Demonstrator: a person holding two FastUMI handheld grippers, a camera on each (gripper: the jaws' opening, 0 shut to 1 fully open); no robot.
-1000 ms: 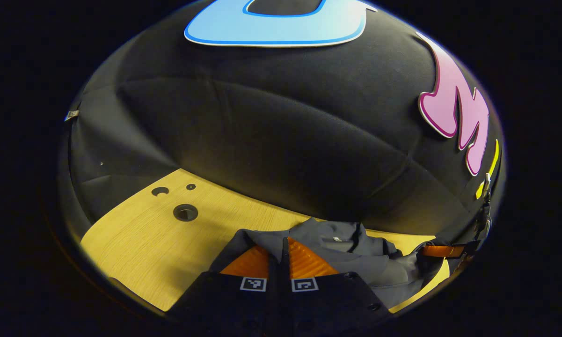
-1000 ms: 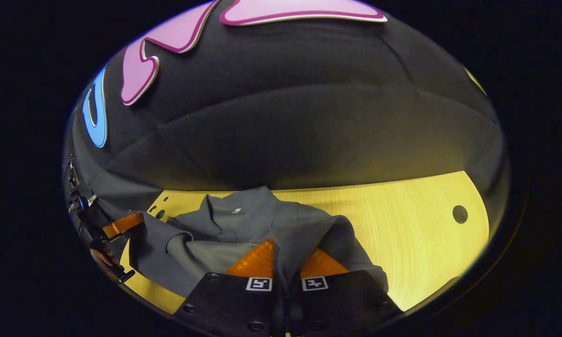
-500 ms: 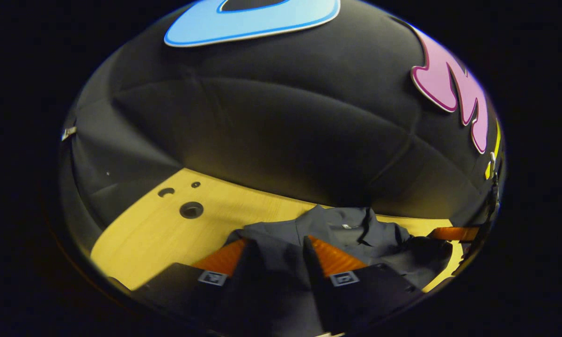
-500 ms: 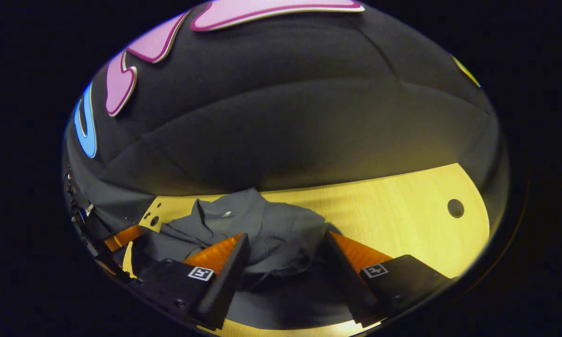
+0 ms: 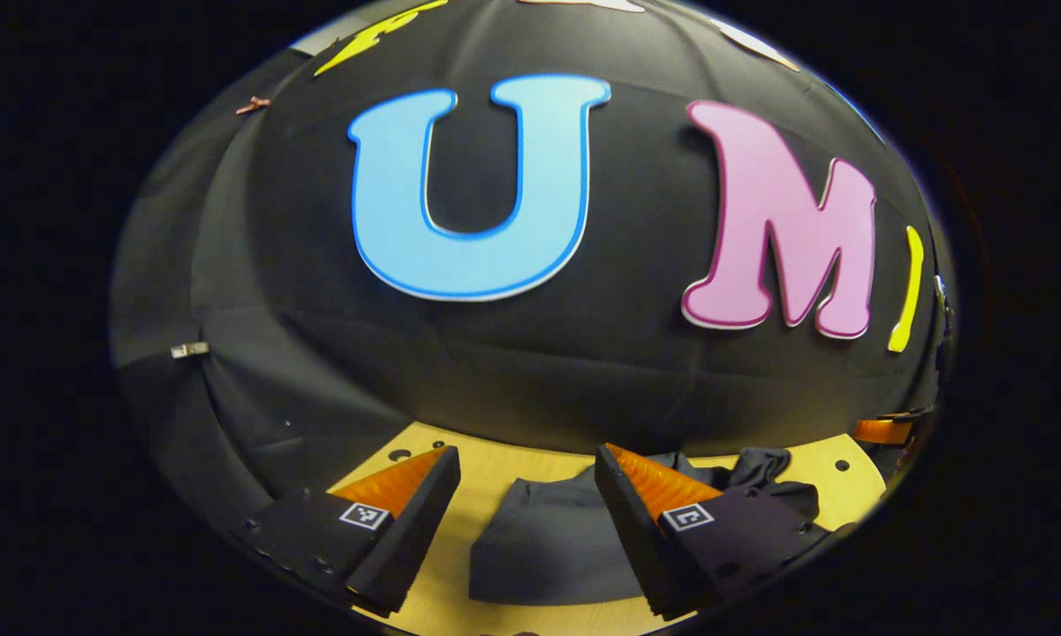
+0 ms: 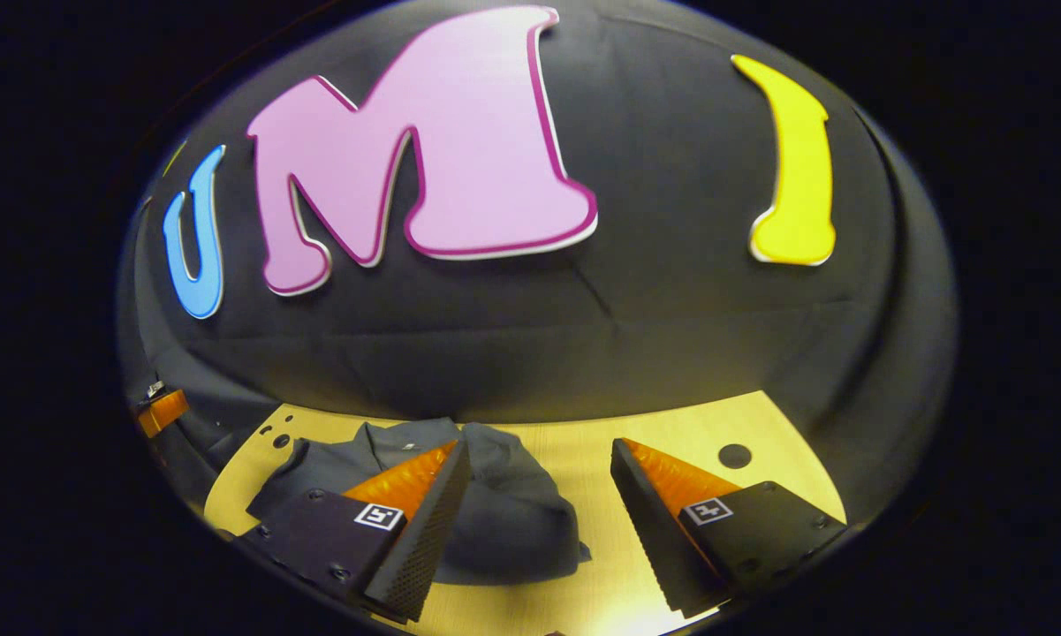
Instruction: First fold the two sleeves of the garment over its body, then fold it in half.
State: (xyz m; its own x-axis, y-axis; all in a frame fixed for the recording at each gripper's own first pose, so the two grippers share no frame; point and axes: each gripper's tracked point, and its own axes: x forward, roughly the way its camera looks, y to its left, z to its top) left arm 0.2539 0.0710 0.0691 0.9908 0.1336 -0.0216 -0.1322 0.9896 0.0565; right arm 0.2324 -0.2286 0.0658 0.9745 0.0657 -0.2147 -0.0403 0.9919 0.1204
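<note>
I have both sets of jaws spread wide and holding nothing. The left gripper point(image 5: 526, 459) hangs above the near part of the dark grey collared shirt point(image 5: 548, 539), and the right gripper point(image 6: 539, 455) hangs with the same shirt point(image 6: 503, 521) mostly under its left finger. The shirt lies bundled on the wooden desk point(image 6: 671, 424), collar toward the booth wall, its near edge rounded.

My worry is the fold itself. From here the cloth looks lumpy, not flat, and I can't tell whether the sleeves lie neatly across the body, so the bundle may slump or spring open now that nothing pins it. If I come back down to tidy it, a finger could snag a loose layer and drag the whole stack across the smooth desk. I also can't judge whether the halves line up; part of the shirt is hidden behind my own fingers.

Count: one shirt, one desk, two grippers, and several round holes point(image 6: 734, 456) in the desk top, one near my right finger and a few small ones point(image 6: 274, 435) at the far left corner.
</note>
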